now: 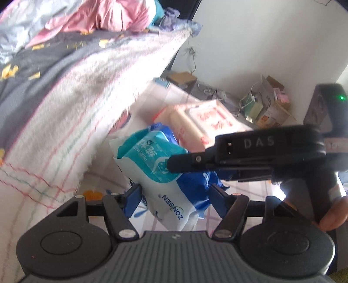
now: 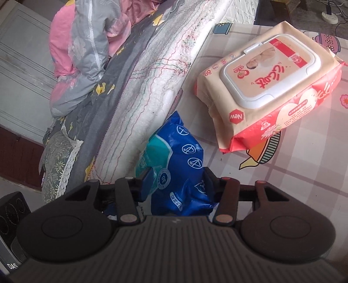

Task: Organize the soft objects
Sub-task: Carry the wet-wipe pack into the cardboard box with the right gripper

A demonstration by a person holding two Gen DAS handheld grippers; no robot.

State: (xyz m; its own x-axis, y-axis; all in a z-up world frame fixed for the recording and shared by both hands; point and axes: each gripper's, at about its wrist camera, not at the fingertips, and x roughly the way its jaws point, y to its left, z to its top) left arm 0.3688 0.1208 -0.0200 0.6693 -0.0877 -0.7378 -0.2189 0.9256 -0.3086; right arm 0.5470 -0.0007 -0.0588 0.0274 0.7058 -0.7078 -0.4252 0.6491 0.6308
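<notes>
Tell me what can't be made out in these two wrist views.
- Blue wipes pack, right wrist view: lower end hidden behind the gripper body.
- Peach wipes pack, left wrist view: blurred, print unreadable; the right gripper covers one corner.
- Cardboard box, left wrist view: contents too small.

White wall point(image 1: 250, 39), sunlit. Table point(image 2: 304, 174) under a checked cloth with cartoon prints. Bed point(image 2: 139, 91) just beside it, grey quilt point(image 1: 32, 71) and pink bedding point(image 1: 113, 15) heaped on top. Cardboard boxes point(image 1: 269, 104) and cables point(image 1: 208, 90) on the floor by the wall.
</notes>
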